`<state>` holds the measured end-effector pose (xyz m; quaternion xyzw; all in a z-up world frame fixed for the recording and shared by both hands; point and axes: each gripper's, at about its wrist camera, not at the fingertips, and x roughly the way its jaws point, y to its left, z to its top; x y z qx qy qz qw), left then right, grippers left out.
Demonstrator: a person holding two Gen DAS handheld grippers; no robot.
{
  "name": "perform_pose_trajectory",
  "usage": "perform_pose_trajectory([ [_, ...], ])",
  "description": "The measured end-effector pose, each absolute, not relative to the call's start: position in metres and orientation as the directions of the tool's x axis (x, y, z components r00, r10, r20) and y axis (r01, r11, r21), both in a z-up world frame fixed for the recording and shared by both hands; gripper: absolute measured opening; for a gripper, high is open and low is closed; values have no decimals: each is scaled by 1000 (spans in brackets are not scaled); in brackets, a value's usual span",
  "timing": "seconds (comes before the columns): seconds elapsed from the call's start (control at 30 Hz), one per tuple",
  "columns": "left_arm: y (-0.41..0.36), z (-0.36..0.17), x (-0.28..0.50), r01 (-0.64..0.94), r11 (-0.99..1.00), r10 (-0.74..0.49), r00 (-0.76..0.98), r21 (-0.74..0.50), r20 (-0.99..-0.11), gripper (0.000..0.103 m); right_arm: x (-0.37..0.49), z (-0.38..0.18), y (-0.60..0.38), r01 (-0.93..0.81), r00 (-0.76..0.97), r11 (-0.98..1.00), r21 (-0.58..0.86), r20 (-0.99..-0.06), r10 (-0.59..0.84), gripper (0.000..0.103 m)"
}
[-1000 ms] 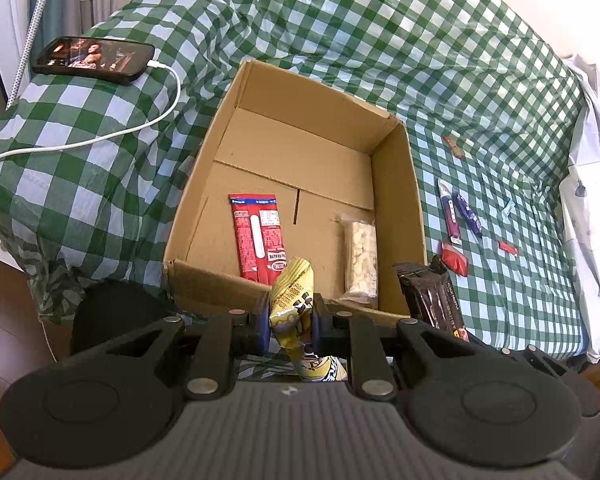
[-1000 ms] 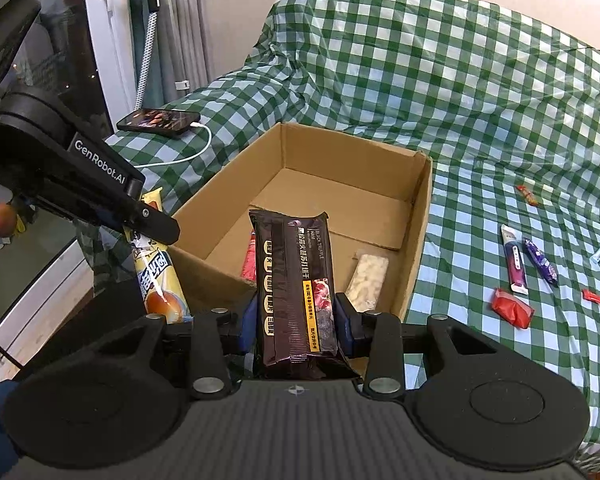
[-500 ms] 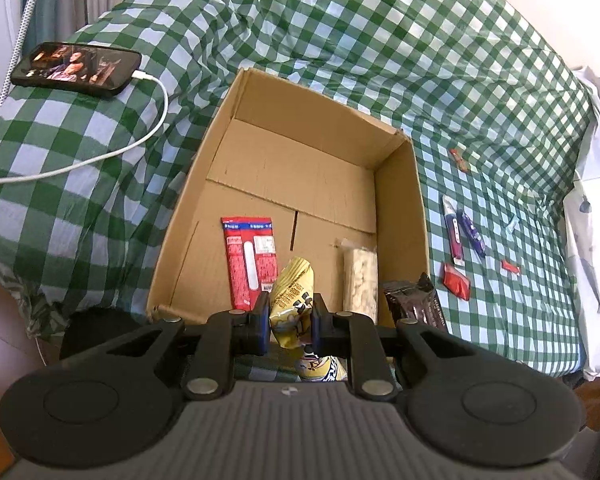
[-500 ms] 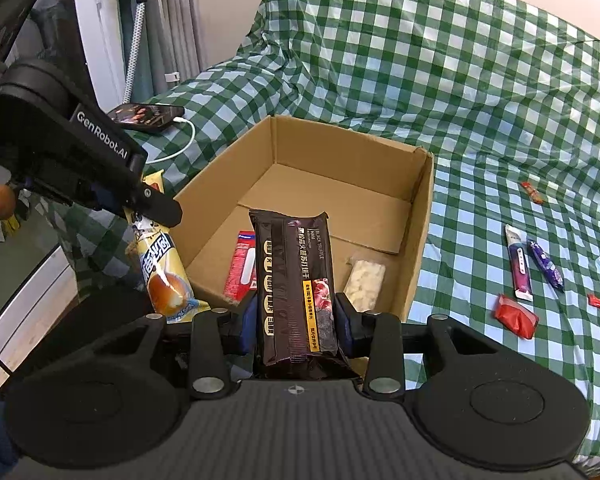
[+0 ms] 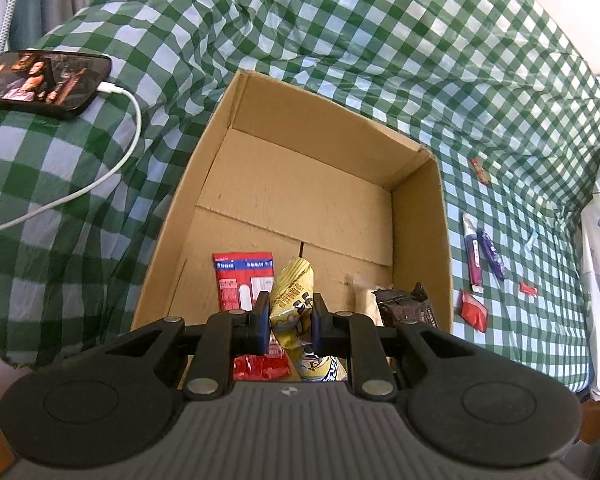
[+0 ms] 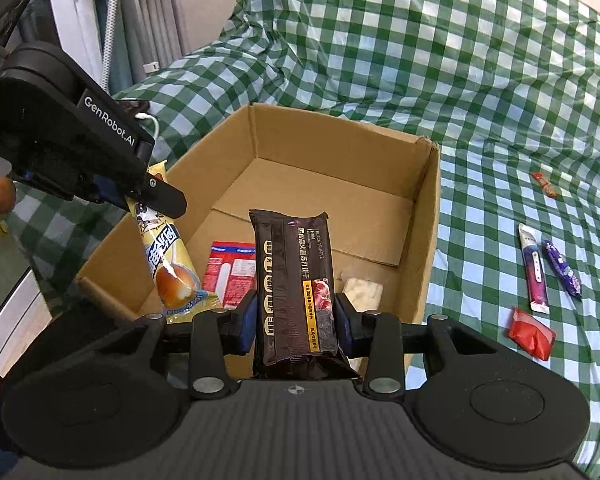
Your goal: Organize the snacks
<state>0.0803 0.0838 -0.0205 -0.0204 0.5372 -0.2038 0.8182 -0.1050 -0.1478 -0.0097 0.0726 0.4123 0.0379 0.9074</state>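
An open cardboard box (image 5: 420, 216) (image 6: 424, 216) sits on a green checked cloth. Inside lie a red packet (image 5: 240, 280) (image 6: 230, 272) and a pale bar (image 6: 362, 294). My left gripper (image 5: 290, 316) is shut on a yellow snack packet (image 5: 292, 296) (image 6: 168, 264) that hangs over the box's near left edge. My right gripper (image 6: 296, 320) is shut on a dark brown biscuit packet (image 6: 296, 280) (image 5: 404, 304), held upright over the box's near wall. In the right wrist view the left gripper (image 6: 156, 196) shows at the left with the yellow packet dangling below it.
Several small snacks lie on the cloth right of the box: a red pouch (image 6: 532, 334) (image 5: 474, 308), a purple-white stick (image 6: 534, 272), a purple bar (image 6: 562, 268), small red sweets (image 5: 480, 170). A phone (image 5: 44, 80) with a white cable (image 5: 100, 176) lies to the left.
Both grippers have moved forward and down toward the box with their packets; the box looks larger, and the yellow packet now hangs over its near edge.
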Motion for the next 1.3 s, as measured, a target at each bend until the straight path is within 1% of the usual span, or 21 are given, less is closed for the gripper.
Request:
perform_pose_trajectory([
  [0.33,65,-56,112,307,924,-319,294,-227,-901,21,-73,-37,-155,9,615,984,180,-777,137,41],
  [0.5,62,-72,121,306,932,-283,286,-193,-916,21,-62,-49,-158,18,592,983,184,-794,138,41],
  [0.6,60,-75,123,315,937,-251,311,-150,-917,22,-56,-53,-160,25,587,983,184,-798,135,41],
  [0.63,59,-75,123,323,936,-247,321,-140,-914,29,-55,-54,-160,28,588,982,185,-798,133,41],
  [0.67,59,-73,122,330,936,-237,335,-122,-912,51,-53,-54,-161,31,592,982,186,-795,132,42],
  [0.7,59,-72,121,332,937,-226,343,-108,-912,68,-52,-53,-161,37,599,981,190,-790,130,45],
  [0.73,60,-69,119,329,940,-215,360,-92,-908,99,-52,-51,-162,47,611,980,193,-782,124,51],
  [0.77,61,-66,117,319,944,-207,387,-80,-898,103,-51,-48,-163,53,622,979,196,-774,121,66],
  [0.8,64,-61,112,311,948,-202,428,-67,-881,103,-52,-45,-163,56,628,979,198,-769,120,78],
  [0.87,68,-55,103,319,947,-182,457,-30,-870,103,-57,-37,-162,60,645,979,193,-757,109,85],
  [0.97,77,-53,87,316,949,-150,457,2,-877,103,-70,-29,-158,57,641,981,187,-760,108,90],
  [1.17,106,-46,41,307,951,-123,448,23,-885,103,-111,-20,-142,97,598,970,221,-792,120,95],
  [1.3,118,-41,11,311,950,-114,443,33,-889,103,-135,-10,-132,130,604,967,219,-791,98,98],
])
